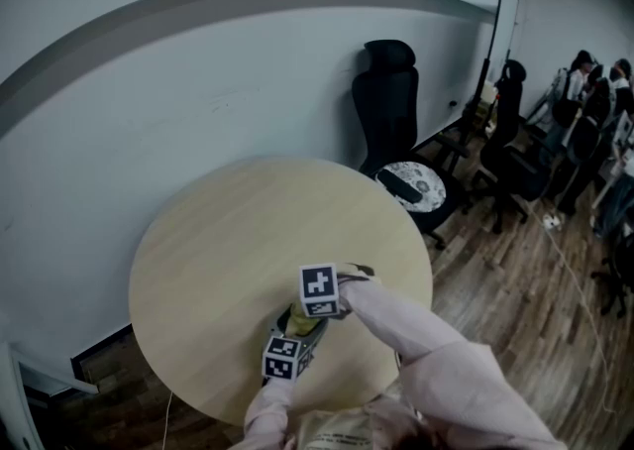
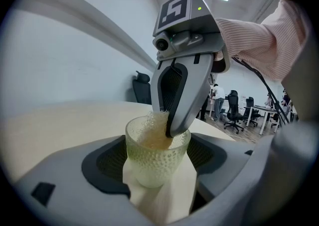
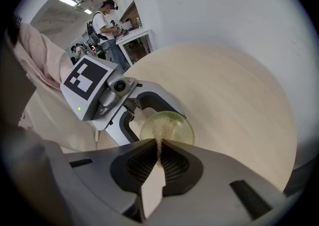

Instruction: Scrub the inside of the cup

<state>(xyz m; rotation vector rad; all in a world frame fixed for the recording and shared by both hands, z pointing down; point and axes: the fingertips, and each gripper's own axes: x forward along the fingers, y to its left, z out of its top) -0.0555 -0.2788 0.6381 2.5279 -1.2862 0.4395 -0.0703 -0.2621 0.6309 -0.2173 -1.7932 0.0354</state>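
A pale green, bumpy glass cup [image 2: 155,163] stands upright on the round wooden table [image 1: 228,240]. My left gripper [image 2: 157,166] is shut on the cup, one jaw against each side. From above, my right gripper [image 2: 168,126] reaches down into the cup, shut on a yellowish scrubbing sponge [image 2: 152,133] that sits inside it. In the right gripper view the sponge [image 3: 159,143] shows as a thin strip pinched between the jaws, over the cup's mouth [image 3: 169,125]. In the head view both grippers meet near the table's front edge, the right [image 1: 315,311] over the left [image 1: 297,334].
A black office chair [image 1: 388,91] stands behind the table against the wall, and a chair with a patterned cushion [image 1: 416,183] is to its right. People and several more chairs [image 1: 584,111] fill the far right. The table's front edge is right below the grippers.
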